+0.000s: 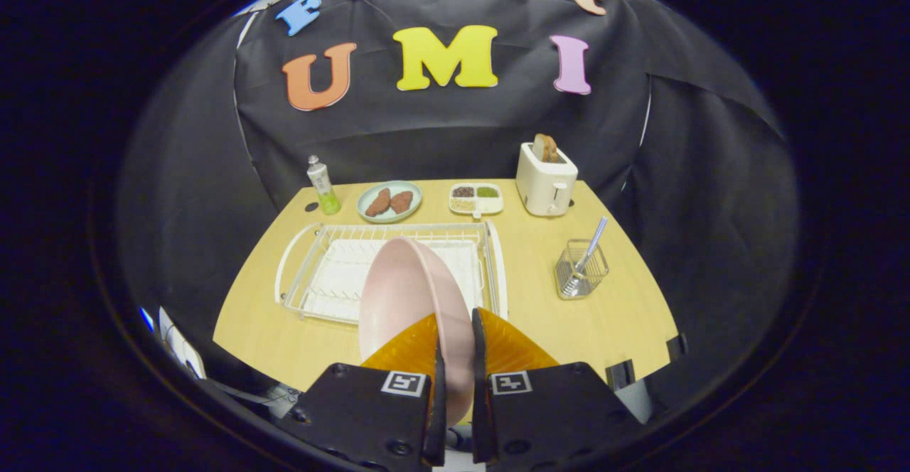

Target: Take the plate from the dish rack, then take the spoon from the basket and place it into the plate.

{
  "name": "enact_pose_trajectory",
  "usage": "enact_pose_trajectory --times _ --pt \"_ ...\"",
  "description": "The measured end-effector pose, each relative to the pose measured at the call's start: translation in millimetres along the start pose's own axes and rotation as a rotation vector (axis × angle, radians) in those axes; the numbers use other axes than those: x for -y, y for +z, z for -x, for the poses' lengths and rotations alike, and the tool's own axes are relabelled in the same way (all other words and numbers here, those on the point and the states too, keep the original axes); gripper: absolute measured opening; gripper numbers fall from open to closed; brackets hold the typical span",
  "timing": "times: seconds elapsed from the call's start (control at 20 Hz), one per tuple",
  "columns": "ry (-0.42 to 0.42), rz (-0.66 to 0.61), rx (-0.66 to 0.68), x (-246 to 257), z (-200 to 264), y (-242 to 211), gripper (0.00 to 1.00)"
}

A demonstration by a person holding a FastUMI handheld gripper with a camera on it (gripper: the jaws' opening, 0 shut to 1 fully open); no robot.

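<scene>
We see a light wooden table with a rounded far edge, standing against black cloth. On its far side, from left to right, rest a small clear bottle with green liquid, a round pale green plate holding two brown pieces of food, a white divided tray with small portions and a cream toaster with bread in its slot. Nearer, left of the middle, lies a white wire dish rack. To its right, apart from it, stands a small clear mesh basket with a metal spoon upright inside.
</scene>
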State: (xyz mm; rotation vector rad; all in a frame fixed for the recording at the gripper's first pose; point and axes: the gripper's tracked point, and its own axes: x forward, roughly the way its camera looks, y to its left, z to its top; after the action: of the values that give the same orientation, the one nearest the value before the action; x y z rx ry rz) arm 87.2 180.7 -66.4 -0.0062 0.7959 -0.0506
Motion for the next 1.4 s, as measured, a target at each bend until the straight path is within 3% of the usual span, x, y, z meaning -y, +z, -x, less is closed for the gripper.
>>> enact_pose_trajectory --times 0.45,0.85,1.25,1.3,1.4 --pt "0.043 -0.101 -0.059 44.1 -62.4 -102.6 0.20" --pt "0.101 -0.143 -0.076 54.2 -86.2 -121.2 0.22" --pt "0.091 -0.117 -0.036 70.7 -101.8 -125.4 0.30" --pt "0.092 -0.119 -0.023 72.4 -101.0 -123.6 0.35" --pt "0.054 -0.091 0.023 82.0 -99.1 -116.6 0.66"
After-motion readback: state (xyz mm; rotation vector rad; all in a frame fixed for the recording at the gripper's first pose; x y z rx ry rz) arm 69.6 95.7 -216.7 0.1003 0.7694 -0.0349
